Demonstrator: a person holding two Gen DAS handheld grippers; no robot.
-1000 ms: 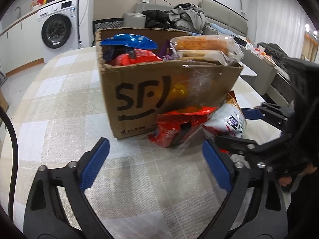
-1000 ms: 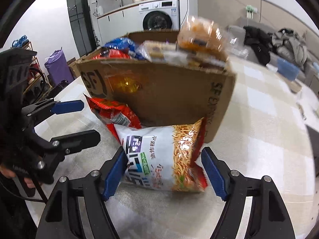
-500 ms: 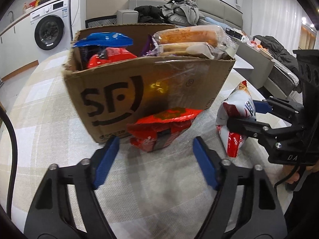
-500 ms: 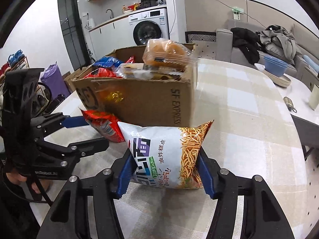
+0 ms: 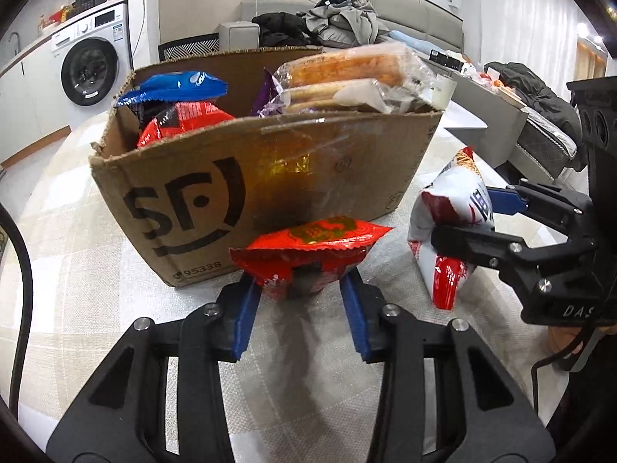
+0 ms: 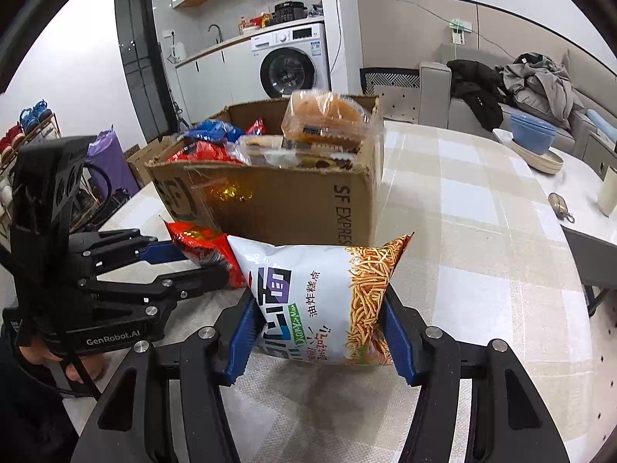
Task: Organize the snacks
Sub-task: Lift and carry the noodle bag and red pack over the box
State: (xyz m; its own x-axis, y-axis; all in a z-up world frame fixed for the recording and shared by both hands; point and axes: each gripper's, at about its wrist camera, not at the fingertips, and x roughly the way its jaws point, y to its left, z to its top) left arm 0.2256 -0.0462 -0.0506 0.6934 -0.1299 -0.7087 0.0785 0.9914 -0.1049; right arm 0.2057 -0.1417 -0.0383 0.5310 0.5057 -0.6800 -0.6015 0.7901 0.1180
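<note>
On checked tablecloth (image 5: 77, 254), left gripper (image 5: 300, 289) clenches red packet (image 5: 308, 247); right gripper (image 6: 320, 328) clenches white bag (image 6: 320, 293)

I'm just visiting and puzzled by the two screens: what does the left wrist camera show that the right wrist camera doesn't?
Only the left wrist view shows the big SF logo on the box front and the right gripper side-on. Only the right wrist view shows the white snack bag printed face, the blue bowl and the left gripper side-on. Both show the cardboard box, the red snack bag and the washing machine.
</note>
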